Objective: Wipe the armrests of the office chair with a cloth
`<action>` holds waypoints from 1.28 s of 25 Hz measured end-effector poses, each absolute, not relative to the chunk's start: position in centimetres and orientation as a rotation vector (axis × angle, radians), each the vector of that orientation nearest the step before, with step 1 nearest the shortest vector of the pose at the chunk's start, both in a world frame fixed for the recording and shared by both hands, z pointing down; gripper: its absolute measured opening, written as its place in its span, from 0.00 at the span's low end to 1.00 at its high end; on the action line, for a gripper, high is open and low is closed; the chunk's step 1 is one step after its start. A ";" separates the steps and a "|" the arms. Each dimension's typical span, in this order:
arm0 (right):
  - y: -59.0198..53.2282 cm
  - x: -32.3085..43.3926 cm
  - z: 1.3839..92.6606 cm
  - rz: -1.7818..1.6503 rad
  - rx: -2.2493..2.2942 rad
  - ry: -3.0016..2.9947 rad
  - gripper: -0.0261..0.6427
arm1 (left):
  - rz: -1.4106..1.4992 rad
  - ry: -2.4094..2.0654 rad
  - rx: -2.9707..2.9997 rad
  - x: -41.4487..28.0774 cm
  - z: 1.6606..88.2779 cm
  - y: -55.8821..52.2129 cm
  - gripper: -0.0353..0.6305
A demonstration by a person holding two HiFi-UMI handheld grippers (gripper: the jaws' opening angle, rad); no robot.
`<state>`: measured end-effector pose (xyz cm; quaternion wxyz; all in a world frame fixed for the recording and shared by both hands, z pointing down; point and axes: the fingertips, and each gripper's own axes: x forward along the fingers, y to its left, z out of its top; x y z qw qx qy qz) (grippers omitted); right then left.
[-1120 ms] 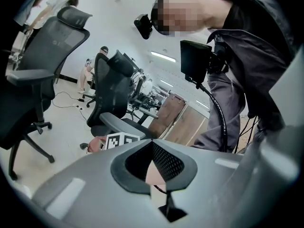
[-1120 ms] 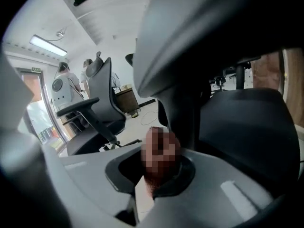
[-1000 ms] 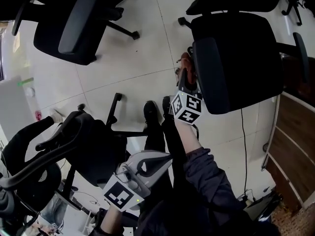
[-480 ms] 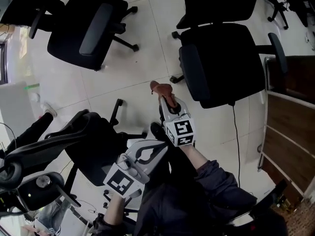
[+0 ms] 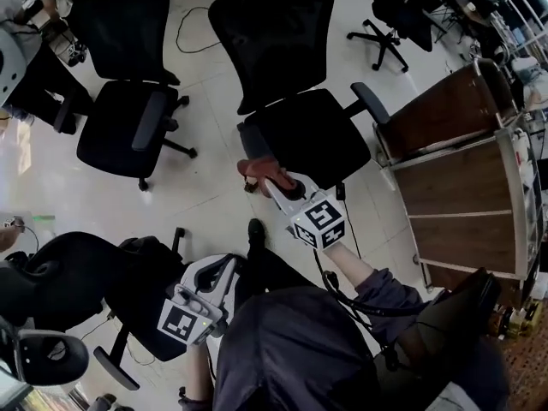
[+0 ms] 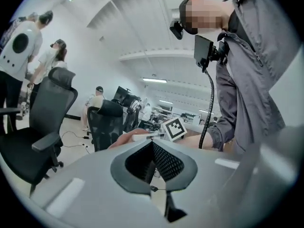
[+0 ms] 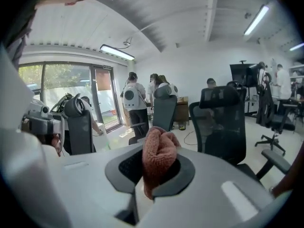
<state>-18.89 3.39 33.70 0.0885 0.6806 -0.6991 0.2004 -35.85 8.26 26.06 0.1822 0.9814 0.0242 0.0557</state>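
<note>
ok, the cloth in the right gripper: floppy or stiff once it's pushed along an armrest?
Likely floppy: the cloth bunches in soft folds between the right gripper's jaws. Probably light, and its nubby knit should grip rather than slide.

Left tool (image 6: 152,145) closed, right (image 5: 269,179) on cloth (image 7: 159,152)

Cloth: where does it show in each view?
Head view: centre; cloth at the right gripper tip, near a black chair armrest.
Left gripper view: small pink patch just above the jaws, left of the marker cube; probably it.
Right gripper view: dead centre, pinched between the jaws.
Landmark: the right gripper, holding it in every view.
</note>
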 end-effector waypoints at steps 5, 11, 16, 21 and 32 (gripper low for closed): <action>5.0 -14.9 28.9 0.521 2.052 -2.054 0.07 | 0.152 0.005 2.834 -36.3 23.1 9.0 0.08; 7.3 -10.2 28.8 0.487 1.997 -2.008 0.07 | 0.152 -0.034 2.881 -31.6 20.0 11.1 0.08; 9.5 -3.7 28.5 0.467 1.957 -2.037 0.07 | 0.148 -0.055 2.926 -21.8 19.3 13.2 0.08; 11.8 3.3 28.7 0.435 1.902 -2.040 0.07 | 0.133 -0.110 2.934 -12.4 18.4 15.6 0.08; 12.1 7.4 24.1 0.360 1.943 -2.078 0.07 | 0.177 -0.019 2.996 -7.2 17.7 18.6 0.08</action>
